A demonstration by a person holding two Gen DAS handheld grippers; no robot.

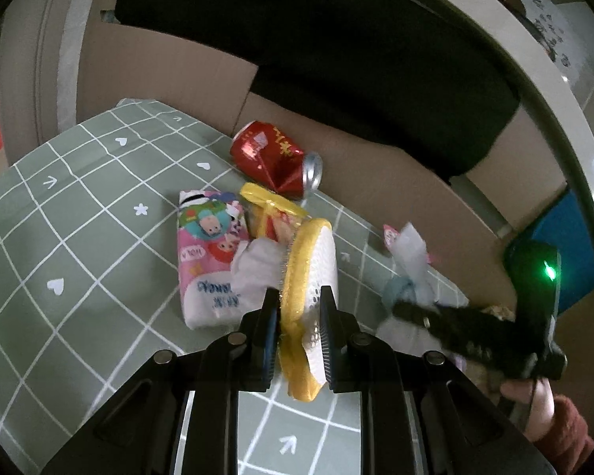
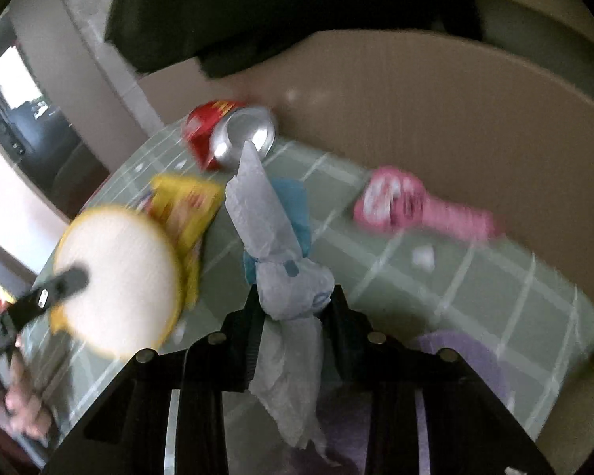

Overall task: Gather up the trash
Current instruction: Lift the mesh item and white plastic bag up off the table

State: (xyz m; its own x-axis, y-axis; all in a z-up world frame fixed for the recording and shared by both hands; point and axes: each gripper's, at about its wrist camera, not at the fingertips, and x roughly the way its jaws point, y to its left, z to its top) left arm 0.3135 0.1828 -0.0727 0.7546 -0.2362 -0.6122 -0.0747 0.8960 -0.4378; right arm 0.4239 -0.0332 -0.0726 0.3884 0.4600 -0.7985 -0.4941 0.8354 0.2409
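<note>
Sponge (image 1: 313, 277): yellow-rimmed white disc, clamped on edge between the fingers of the left hand-held gripper (image 1: 299, 332); lifted off the cloth, tilted. Right view shows its flat white face (image 2: 118, 277).
Tissue (image 2: 281, 277): crumpled white wad with blue print, pinched in the right hand-held gripper (image 2: 293, 316); one tail hangs below the fingers, one twisted end points up toward the can. Motion blur in this view.
Right hand (image 1: 534, 396): on the gripper handle, red sleeve, green LED lit on the body above it.
Tabletop (image 1: 79, 237): green cloth with white grid, hearts, stars, arrows.
Tissue pack (image 1: 210, 261): pink and white, cartoon print, flat on the cloth just left of the sponge; a loose white tissue lies against its right side.
Yellow wrapper (image 1: 269, 206): flat on the cloth just behind the sponge, between pack and can.
Blue scrap (image 2: 293, 206): on the cloth behind the held tissue, partly hidden; can't tell what it is.
Pink wrapper (image 2: 408, 202): near the tabletop's far edge by the cardboard, well apart from the pile.
Can (image 1: 277, 158): red, crushed, on its side at the far edge of the cloth, silver end facing right, beside the cardboard.
Cardboard box (image 1: 376, 182): brown, flaps open, runs along the far side of the tabletop.
</note>
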